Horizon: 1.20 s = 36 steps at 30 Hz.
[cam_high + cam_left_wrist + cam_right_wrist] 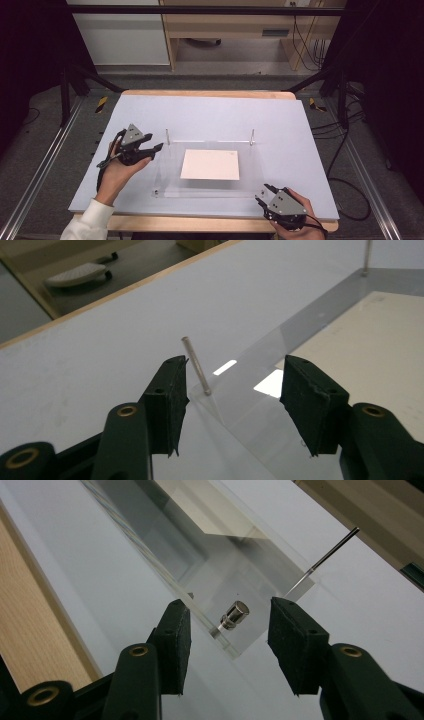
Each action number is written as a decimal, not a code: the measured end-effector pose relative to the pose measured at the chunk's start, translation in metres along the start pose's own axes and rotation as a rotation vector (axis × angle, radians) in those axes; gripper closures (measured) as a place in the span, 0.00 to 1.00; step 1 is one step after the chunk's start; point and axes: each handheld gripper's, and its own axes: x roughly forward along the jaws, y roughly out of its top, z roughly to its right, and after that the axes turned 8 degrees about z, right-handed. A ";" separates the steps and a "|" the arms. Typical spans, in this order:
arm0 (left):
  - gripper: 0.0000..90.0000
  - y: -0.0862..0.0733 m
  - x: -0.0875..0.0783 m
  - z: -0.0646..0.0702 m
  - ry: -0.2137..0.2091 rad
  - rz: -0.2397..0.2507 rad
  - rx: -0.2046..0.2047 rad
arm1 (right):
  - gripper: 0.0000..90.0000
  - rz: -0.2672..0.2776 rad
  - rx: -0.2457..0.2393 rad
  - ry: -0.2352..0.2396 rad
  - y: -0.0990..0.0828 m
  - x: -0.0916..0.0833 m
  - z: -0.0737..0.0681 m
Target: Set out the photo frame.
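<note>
On the table (pixel 210 107): clear acrylic sheet (pixel 210 186) over cream paper (pixel 210 164), thin steel pins at corners.
Left tongs (pixel 156 149): apart, empty, beside far-left pin (pixel 196 365).
Right tongs (pixel 263 194): apart, framing short metal stud (pixel 235 615).
Next, likely: stud to be gripped.

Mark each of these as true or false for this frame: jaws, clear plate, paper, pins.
1. The left gripper has open jaws with nothing clamped. True.
2. A white paper sheet lies at the clear plate. True.
3. The right gripper is clamped on the paper. False: its jaws stand open either side of a short metal stud at the plate's corner.
4. The thin pin by the left gripper lies flat. False: it stands upright.
</note>
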 end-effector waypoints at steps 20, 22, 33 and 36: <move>0.45 0.017 -0.053 0.048 -0.183 0.075 0.137 | 0.63 0.034 0.012 -0.038 0.030 -0.003 0.025; 0.44 0.019 -0.056 0.054 -0.202 0.071 0.163 | 0.63 0.035 0.005 -0.041 0.033 -0.003 0.026; 0.41 0.023 -0.063 0.072 -0.269 0.037 0.273 | 0.63 0.019 0.013 -0.048 0.040 -0.003 0.029; 0.42 0.021 -0.063 0.082 -0.271 0.017 0.340 | 0.63 0.020 0.018 -0.048 0.040 -0.003 0.030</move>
